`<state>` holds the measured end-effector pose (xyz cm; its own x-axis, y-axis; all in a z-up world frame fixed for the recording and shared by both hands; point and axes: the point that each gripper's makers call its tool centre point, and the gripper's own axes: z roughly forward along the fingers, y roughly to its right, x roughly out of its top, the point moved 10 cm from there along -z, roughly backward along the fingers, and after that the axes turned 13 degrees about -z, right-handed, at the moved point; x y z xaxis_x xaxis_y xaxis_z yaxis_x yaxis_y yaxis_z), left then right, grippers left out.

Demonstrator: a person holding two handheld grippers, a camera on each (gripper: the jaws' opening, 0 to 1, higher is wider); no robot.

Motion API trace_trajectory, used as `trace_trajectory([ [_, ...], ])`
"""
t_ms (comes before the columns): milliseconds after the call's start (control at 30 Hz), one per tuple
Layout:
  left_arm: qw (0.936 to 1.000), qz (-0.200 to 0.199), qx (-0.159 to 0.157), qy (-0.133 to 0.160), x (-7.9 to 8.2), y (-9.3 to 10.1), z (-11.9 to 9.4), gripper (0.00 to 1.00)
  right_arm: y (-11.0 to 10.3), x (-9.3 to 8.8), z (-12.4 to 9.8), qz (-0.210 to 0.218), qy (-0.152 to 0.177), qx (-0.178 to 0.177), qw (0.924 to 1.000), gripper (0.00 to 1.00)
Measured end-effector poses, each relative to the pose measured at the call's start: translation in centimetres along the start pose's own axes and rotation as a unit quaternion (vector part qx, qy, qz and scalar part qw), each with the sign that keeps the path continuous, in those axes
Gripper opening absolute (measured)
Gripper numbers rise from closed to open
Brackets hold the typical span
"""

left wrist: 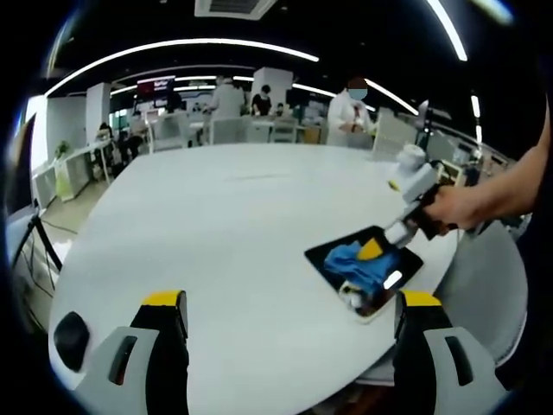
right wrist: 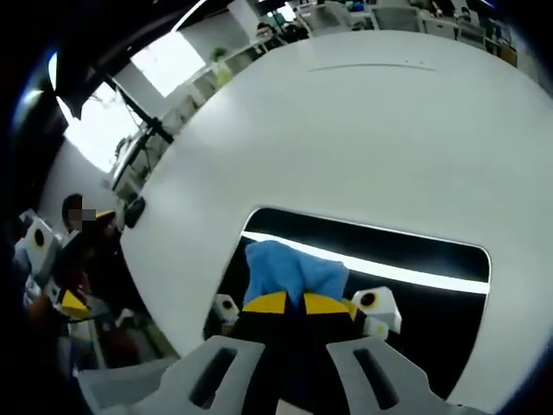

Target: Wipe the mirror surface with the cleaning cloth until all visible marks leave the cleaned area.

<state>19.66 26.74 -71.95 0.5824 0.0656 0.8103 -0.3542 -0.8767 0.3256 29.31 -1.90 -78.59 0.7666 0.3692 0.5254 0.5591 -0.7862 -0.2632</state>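
Note:
A rectangular mirror [left wrist: 333, 258] [right wrist: 432, 259] lies flat on the white table near its edge, reflecting dark ceiling and a light strip. A blue cleaning cloth [left wrist: 356, 262] [right wrist: 289, 272] rests on the mirror. My right gripper [right wrist: 294, 303] [left wrist: 373, 252] is shut on the blue cloth and presses it onto the glass; a person's hand [left wrist: 458, 207] holds it in the left gripper view. My left gripper [left wrist: 294, 303] hovers open over the table's near edge, well to the left of the mirror, with nothing between its yellow-tipped fingers [left wrist: 164, 301].
The round white table [left wrist: 233, 216] [right wrist: 371, 130] stretches far beyond the mirror. A small black object [left wrist: 71, 339] lies at its near left edge. Chairs, desks and standing people fill the office behind. A grey chair [left wrist: 488, 285] stands at the right.

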Motion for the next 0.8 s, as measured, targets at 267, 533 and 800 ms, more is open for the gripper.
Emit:
trace_trajectory([
  [267, 1.0000, 0.002, -0.004, 0.001, 0.2, 0.4, 0.3, 1.00, 1.5, -0.8, -1.0, 0.006, 0.002, -0.010, 0.9999, 0.00],
  [533, 1.0000, 0.006, -0.007, 0.002, 0.3, 0.7, 0.5, 1.00, 3.0, -1.7, -2.1, 0.008, 0.004, -0.019, 0.9998, 0.00],
  [800, 0.9999, 0.007, -0.014, -0.003, -0.2, 1.2, 0.6, 1.00, 4.4, -2.8, -3.2, 0.021, 0.011, -0.027, 0.9993, 0.00],
])
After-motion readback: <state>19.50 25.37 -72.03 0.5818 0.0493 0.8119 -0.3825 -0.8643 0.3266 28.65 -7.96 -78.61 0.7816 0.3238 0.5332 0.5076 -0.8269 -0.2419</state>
